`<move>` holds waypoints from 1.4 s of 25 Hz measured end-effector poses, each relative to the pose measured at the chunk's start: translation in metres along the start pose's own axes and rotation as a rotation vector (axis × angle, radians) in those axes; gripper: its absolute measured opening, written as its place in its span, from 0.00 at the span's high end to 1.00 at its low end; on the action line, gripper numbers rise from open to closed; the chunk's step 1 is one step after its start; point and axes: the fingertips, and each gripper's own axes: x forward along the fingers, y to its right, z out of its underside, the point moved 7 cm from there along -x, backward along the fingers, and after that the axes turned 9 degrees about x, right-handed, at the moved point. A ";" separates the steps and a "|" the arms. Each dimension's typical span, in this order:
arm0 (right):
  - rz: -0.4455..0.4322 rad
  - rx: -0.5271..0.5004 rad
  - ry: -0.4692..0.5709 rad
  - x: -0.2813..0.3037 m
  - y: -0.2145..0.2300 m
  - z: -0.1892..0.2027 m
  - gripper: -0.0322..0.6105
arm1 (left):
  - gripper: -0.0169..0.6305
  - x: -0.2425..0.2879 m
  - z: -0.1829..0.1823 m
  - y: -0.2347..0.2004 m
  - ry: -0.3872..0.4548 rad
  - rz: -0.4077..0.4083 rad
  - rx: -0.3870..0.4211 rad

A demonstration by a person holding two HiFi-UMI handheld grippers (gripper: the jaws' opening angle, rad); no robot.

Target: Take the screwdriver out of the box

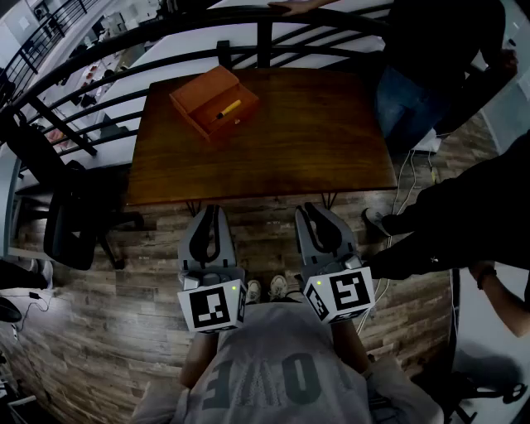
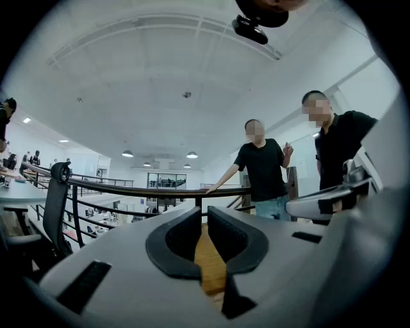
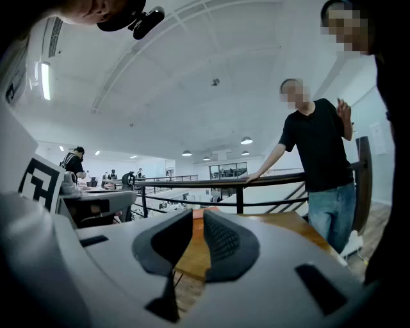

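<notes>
An open wooden box point(image 1: 214, 101) stands on the far left part of the brown table point(image 1: 281, 149), with a yellow-handled screwdriver point(image 1: 228, 108) lying inside it. Both grippers are held close to the body, short of the table's near edge and well away from the box. My left gripper point(image 1: 212, 210) is shut with nothing in it; in the left gripper view its jaws point(image 2: 204, 214) meet over a strip of table top. My right gripper point(image 1: 315, 209) points at the table too, its jaws point(image 3: 197, 216) together and empty.
A black railing point(image 1: 248, 21) runs behind the table. One person point(image 1: 431, 66) stands at the table's far right corner, and another point(image 1: 472, 215) is close on my right. A black office chair point(image 1: 66, 224) stands at the left. A white cable point(image 1: 410, 178) lies on the wood floor.
</notes>
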 end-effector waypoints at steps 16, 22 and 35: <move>-0.008 -0.001 0.008 -0.006 0.030 -0.012 0.85 | 0.91 0.010 -0.004 0.020 -0.007 -0.028 0.001; -0.036 -0.017 0.001 -0.010 0.051 -0.011 0.85 | 0.91 0.021 -0.004 0.034 0.000 -0.044 0.014; -0.073 -0.045 0.046 0.032 0.058 -0.010 0.85 | 0.91 0.059 -0.005 0.027 0.077 -0.028 0.022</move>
